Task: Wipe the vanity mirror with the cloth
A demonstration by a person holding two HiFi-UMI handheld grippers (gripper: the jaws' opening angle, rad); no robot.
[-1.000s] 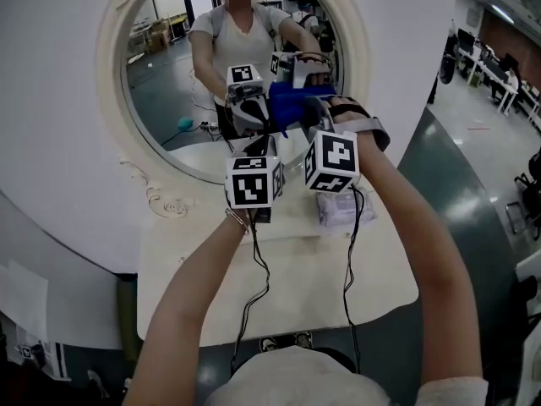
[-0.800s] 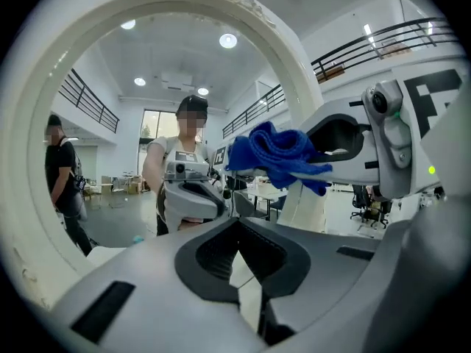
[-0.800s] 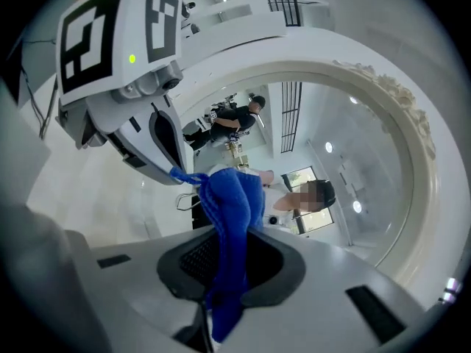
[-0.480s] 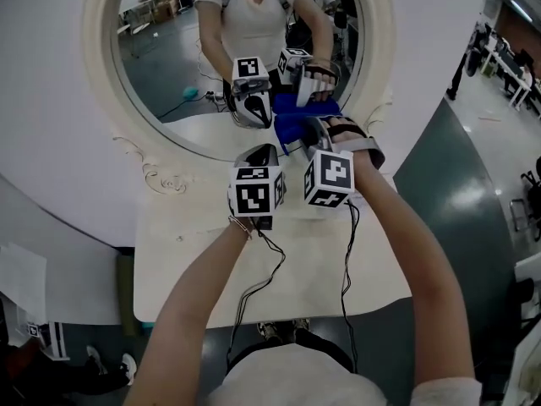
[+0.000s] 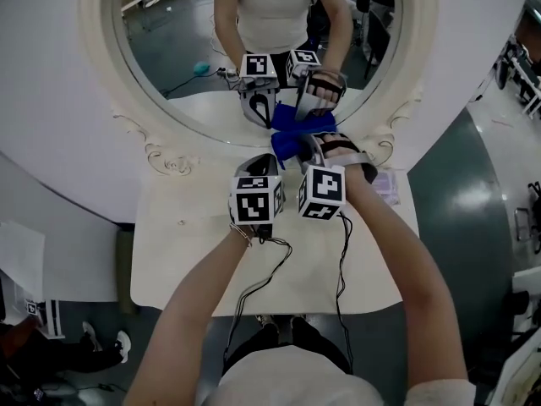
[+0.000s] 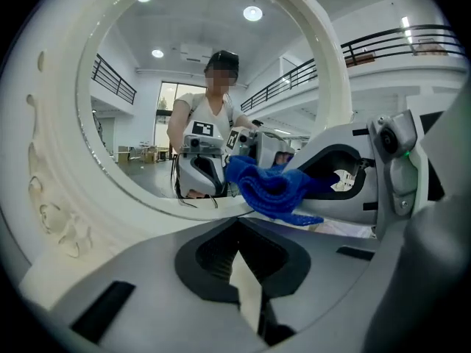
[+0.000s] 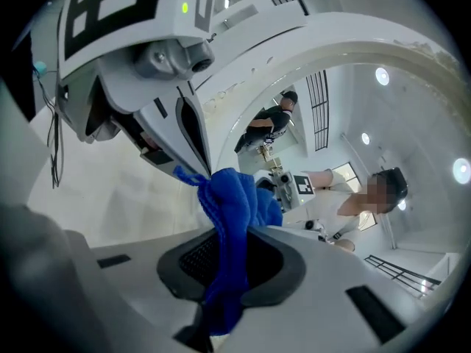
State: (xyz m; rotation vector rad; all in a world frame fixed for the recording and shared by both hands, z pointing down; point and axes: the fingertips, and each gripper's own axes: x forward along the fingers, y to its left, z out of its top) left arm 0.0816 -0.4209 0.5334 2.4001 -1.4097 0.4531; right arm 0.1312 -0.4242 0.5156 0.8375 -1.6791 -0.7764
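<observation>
The round vanity mirror [image 5: 177, 49] in its cream carved frame [image 5: 169, 155] stands at the back of a white table [image 5: 194, 260]. My right gripper [image 5: 308, 146] is shut on a blue cloth [image 5: 287, 142], which presses against the glass at the lower rim, its reflection just above it. In the right gripper view the cloth [image 7: 235, 197] hangs bunched between the jaws of the right gripper [image 7: 228, 271]. My left gripper [image 5: 262, 161] sits just to its left, shut and holding nothing. The left gripper view shows the left gripper [image 6: 241, 274], the cloth [image 6: 272, 190] and the frame [image 6: 66, 175].
A small clear packet [image 5: 385, 184] lies on the table right of my right arm. Black cables [image 5: 262, 269] trail from both grippers over the table's front edge. The person holding the grippers is reflected in the glass. Dark floor lies to the right.
Both grippers and the blue cloth have come down the glass to the mirror's lower rim. The right gripper stays shut on the cloth.
</observation>
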